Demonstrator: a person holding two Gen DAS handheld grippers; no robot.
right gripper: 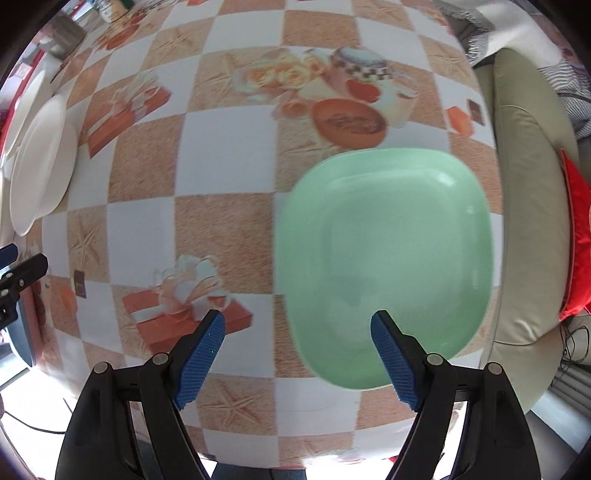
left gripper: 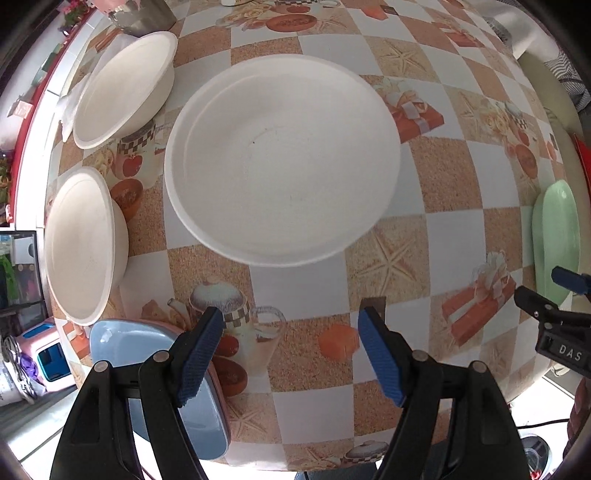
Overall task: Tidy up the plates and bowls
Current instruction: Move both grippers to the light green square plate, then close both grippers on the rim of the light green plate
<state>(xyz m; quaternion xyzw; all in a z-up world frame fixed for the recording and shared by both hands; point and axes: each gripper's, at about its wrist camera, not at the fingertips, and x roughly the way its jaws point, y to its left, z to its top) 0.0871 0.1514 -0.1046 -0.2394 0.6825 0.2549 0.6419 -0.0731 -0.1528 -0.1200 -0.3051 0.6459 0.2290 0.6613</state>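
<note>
Table [left gripper: 454, 236] w/ checked printed cloth fills both views; beige sofa [right gripper: 524, 206] runs along its right side, red cushion [right gripper: 576, 236] on it at the frame edge.

Big white bowl [left gripper: 282, 158] sits mid-table, straight ahead of the left gripper [left gripper: 290, 354], nothing between them but bare cloth. Two more white bowls to its left: far bowl [left gripper: 125, 88] near the table's back-left edge, near bowl [left gripper: 79, 245] at the left edge. All three apart from each other, none stacked. In the right wrist view only slivers of white bowls show at far left, too squashed to count.

Green plate [right gripper: 384, 266], squarish w/ rounded corners, lies flat near the table's right edge beside the sofa. Right gripper [right gripper: 299, 358] hangs over its near-left part: right finger over the plate, left finger over cloth. Jaws wide apart, holding nothing; can't tell if a pad touches the plate.

Blue plate [left gripper: 122, 343] at the near-left table corner, on top of a pink one [left gripper: 173, 325] showing only as a thin rim. Left gripper's left finger covers much of it. Left jaws also spread, empty.

Metal container [left gripper: 144, 18] beyond the far bowl, cut off by the frame. Floor clutter bottom left too blurred to ID.
</note>
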